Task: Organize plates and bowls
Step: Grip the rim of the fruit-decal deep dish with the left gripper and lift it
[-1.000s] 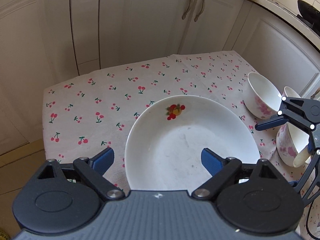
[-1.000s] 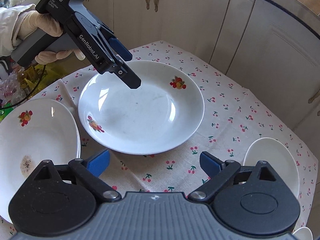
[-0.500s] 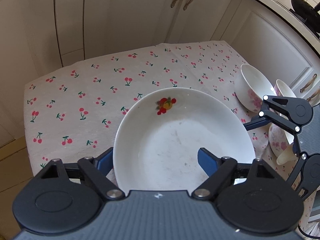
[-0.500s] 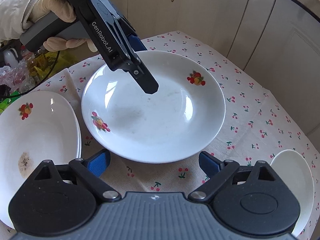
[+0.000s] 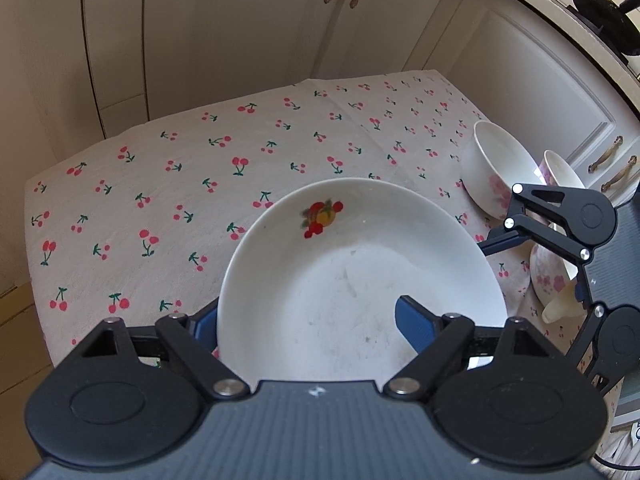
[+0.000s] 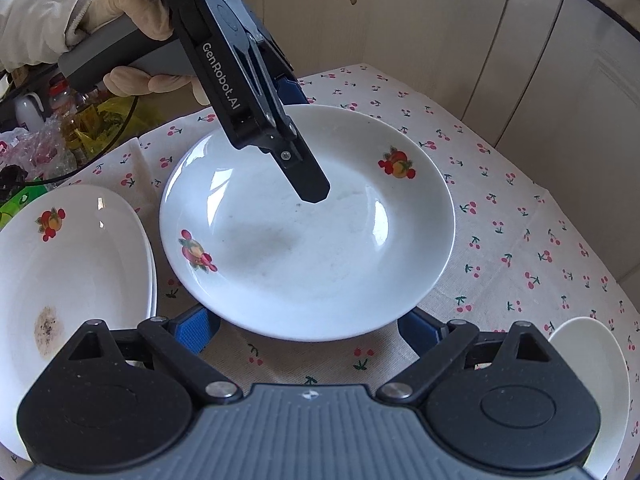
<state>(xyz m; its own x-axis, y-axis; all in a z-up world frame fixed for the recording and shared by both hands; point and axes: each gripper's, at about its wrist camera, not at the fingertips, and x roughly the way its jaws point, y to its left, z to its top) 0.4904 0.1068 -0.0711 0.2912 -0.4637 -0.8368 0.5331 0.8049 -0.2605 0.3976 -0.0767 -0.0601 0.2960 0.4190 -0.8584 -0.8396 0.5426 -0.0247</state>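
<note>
Spans both views: a counter [image 5: 248, 152] under a cherry-print cloth, cream cabinet doors [image 5: 240, 32] behind it. Sits at the centre of the cloth, flat on the counter: a wide white plate [image 6: 312, 232] with two fruit decals on its slope and faint grey smears in its well. Lies at the left in the right wrist view, just beside that plate: a stack of like plates [image 6: 68, 264], the top one marked with a brown stain near its near edge. Stands at the right in the left wrist view: a white bowl with pink flowers [image 5: 496, 176], tilted on its side, with two more flowered bowls [image 5: 552, 272] past it, partly hidden by the other tool. Reaches in from the far left over the plate: the left claw [image 5: 308, 320], released, jaws spread wide, one blue finger outside the plate's left rim and the other above the plate's well; cannot tell whether either finger touches the china. Waits at the plate's near edge: the right claw [image 6: 308, 330], released too, both blue fingers spread wide at the plate's near edge, their tips hidden behind its rim. Grips the left tool's grey handle: a hand in a pale glove [image 6: 136, 24].
</note>
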